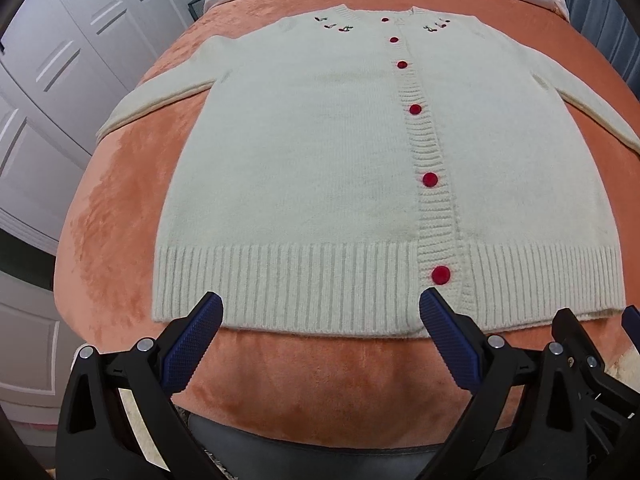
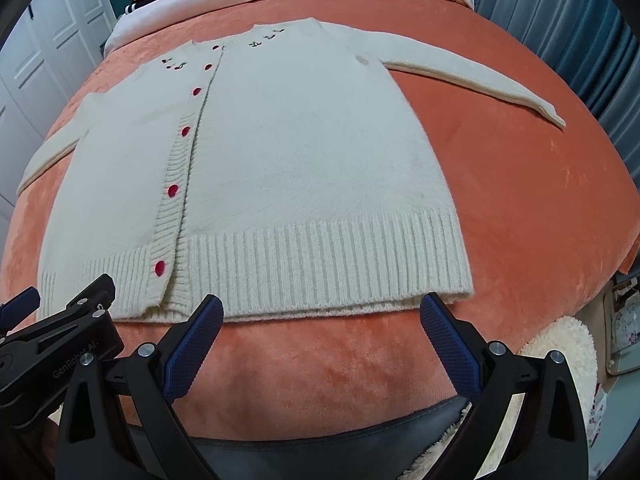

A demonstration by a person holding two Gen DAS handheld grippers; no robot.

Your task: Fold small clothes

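Hovering just short of the ribbed hem (image 1: 280,284), both tools spread wide and gripping nothing. Left gripper (image 1: 320,320) lined up around the button side, right gripper (image 2: 322,320) over toward the other hem corner, neither touching knit yet.

Cream cardigan (image 1: 320,152) spread flat, face up, buttoned shut with red buttons (image 1: 430,179), on the orange plush blanket (image 2: 520,184). Sleeves (image 2: 480,80) splayed out to either side, well apart from the body.

Looks like soft, fluffy knit, so probably light but floppy and stretchy, prone to sagging and dragging on that plush pile. Not slippery, not fragile, though buttons could snag. Best bet for holds: pinching a sleeve cuff or shoulder edge to bring sleeves in first, or grabbing the thick hem corners, since ribbing gives firmer bite.
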